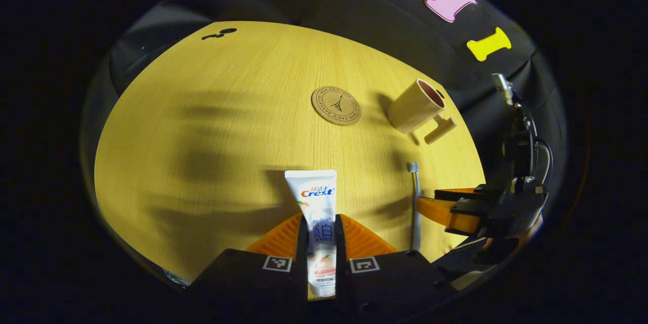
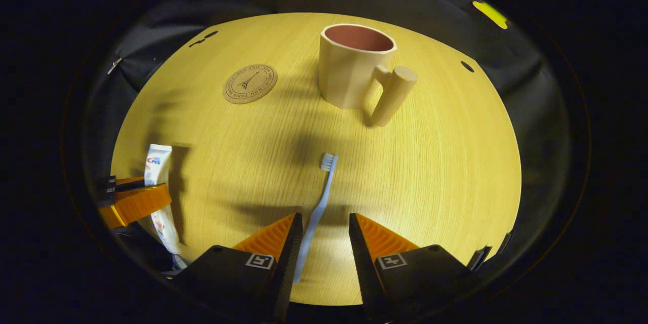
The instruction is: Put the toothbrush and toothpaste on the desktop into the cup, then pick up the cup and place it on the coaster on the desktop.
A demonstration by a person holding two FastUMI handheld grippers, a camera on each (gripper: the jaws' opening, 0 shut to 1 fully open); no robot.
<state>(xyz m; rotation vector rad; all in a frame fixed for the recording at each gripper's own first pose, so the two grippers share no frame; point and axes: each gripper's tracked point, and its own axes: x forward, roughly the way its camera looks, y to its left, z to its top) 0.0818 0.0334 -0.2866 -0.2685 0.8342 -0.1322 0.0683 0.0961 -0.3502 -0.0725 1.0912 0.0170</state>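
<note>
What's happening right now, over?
Left gripper shut on toothpaste. Right gripper open around toothbrush, no grip yet. Cup upright, empty, beside coaster. Nothing in the way.

Wooden desktop (image 2: 430, 187) (pale grain) carries cup (image 2: 352, 68), coaster (image 2: 250, 84), toothbrush (image 2: 319, 202), toothpaste (image 2: 159, 182).

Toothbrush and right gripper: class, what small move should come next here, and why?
Probably close the right gripper on the toothbrush. Its handle lies between the open fingers, nearer one of them, flat on the desktop. The left gripper already clamps the toothpaste, and the cup stands empty.
</note>
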